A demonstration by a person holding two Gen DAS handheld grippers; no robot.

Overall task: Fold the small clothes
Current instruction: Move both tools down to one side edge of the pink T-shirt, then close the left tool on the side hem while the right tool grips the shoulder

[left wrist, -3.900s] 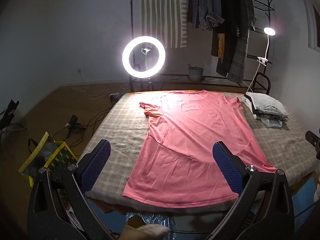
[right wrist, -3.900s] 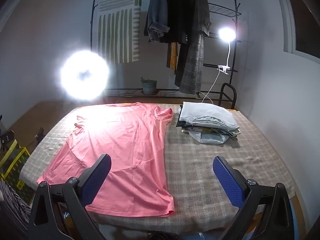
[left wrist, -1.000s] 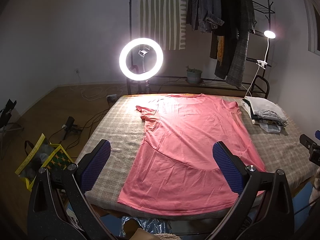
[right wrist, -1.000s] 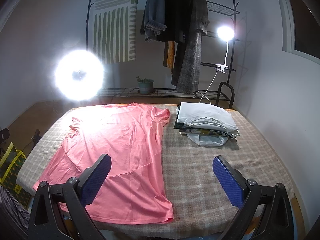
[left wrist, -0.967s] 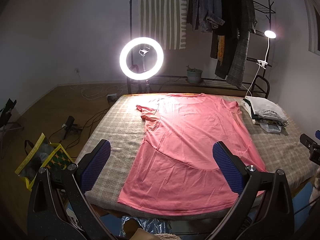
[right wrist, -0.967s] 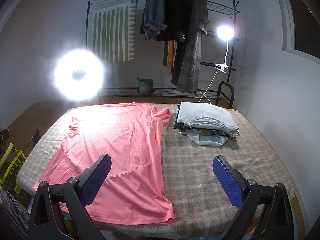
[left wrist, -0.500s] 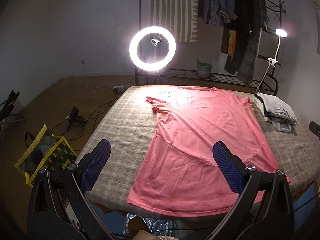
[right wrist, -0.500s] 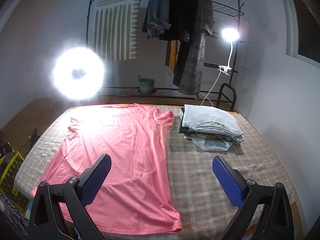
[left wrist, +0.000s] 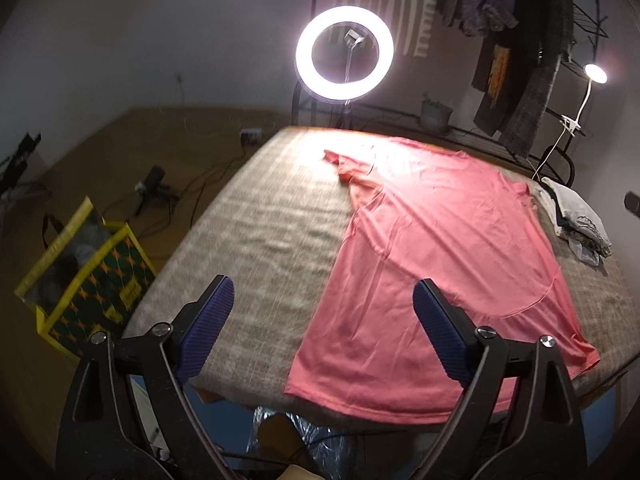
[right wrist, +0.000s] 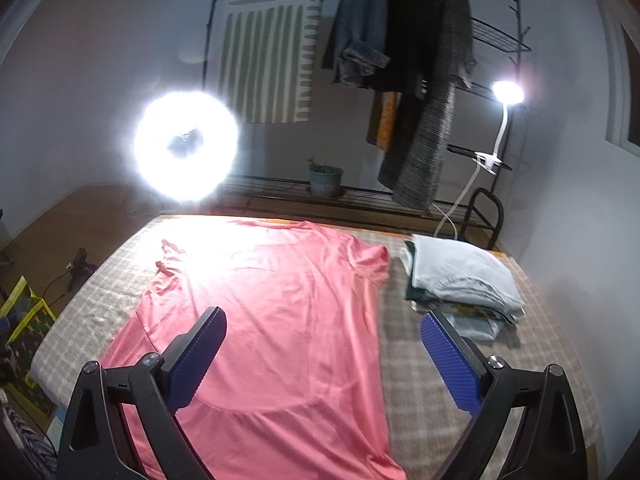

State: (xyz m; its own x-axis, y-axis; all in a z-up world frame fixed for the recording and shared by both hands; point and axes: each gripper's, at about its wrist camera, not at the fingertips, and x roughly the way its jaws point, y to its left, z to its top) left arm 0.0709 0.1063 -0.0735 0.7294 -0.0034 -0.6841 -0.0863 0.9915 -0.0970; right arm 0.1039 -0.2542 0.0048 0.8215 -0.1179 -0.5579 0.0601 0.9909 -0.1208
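A pink T-shirt lies spread flat on the checked table cover, neck toward the far edge. It also shows in the right wrist view. My left gripper is open and empty, above the shirt's near left hem corner. My right gripper is open and empty, above the shirt's right side, its left finger over the fabric and its right finger over the bare cover.
A stack of folded clothes sits on the cover at the far right, also in the left wrist view. A bright ring light stands behind the table. A yellow patterned bag stands on the floor at left.
Both grippers have moved forward and lower over the table. The left one swung left, so the shirt sits further right in its view. Both stay open.
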